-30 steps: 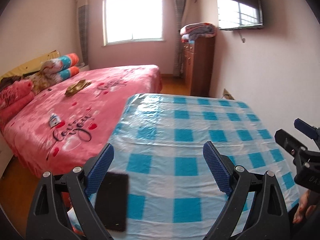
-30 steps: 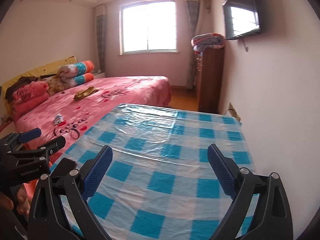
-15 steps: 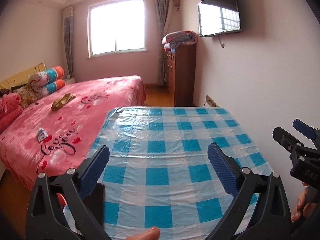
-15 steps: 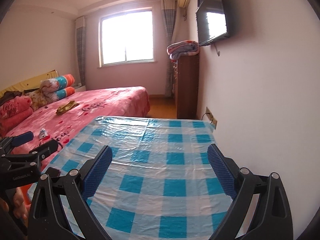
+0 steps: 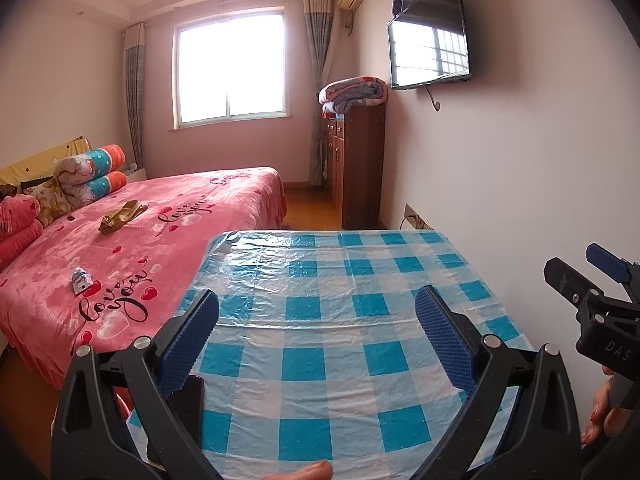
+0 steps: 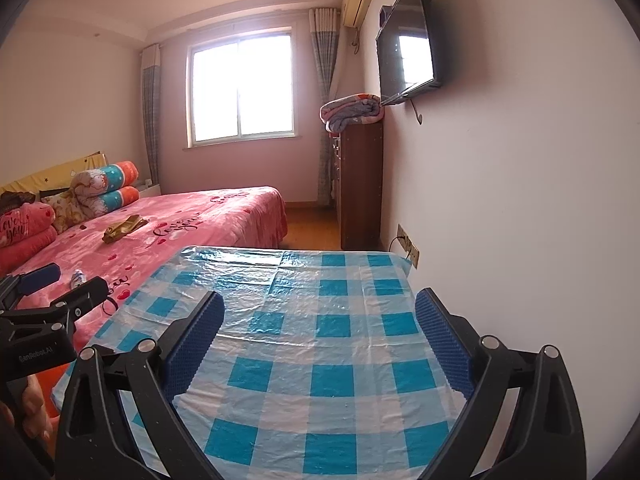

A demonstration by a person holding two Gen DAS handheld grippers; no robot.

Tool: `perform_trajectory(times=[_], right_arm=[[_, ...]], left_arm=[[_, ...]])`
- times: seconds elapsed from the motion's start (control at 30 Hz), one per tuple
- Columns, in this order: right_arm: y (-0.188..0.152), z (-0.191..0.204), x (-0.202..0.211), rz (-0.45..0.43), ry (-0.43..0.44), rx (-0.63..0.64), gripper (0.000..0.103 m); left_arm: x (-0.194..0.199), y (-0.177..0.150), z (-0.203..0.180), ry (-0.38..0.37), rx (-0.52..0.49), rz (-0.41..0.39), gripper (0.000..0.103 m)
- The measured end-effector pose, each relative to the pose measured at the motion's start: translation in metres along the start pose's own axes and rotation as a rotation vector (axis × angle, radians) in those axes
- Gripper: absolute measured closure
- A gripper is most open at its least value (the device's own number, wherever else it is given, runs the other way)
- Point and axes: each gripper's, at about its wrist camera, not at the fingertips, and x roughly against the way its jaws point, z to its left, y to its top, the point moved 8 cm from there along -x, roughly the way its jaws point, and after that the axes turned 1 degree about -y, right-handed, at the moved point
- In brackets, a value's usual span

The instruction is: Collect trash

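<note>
Both grippers, left gripper (image 5: 316, 336) and right gripper (image 6: 320, 336), hover wide open and empty above a blue-checked table (image 5: 332, 280). On the pink bed (image 5: 168, 232), a gold wrapper (image 5: 122, 216) lies lengthwise toward the window; a small white wrapper (image 5: 80, 280) sits nearer.

Two fisheye views, each looking forward between its own gripper's fingers and tilted slightly down over a checked table (image 5: 320, 320) close below. The left view sits left of the right one (each catches the other gripper at its frame edge). Both share the table, a pink bed (image 5: 140, 240) to the left, and a far window (image 6: 242, 88), probably well beyond.
</note>
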Motion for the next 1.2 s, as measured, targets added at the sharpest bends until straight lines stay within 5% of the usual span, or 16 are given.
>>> perform_trajectory(times=[1.2], right_arm=[[-0.008,0.001,0.001,0.014,-0.013,0.021,0.008]], left_arm=[[0.010,0.000,-0.002,-0.017,0.009,-0.050,0.004]])
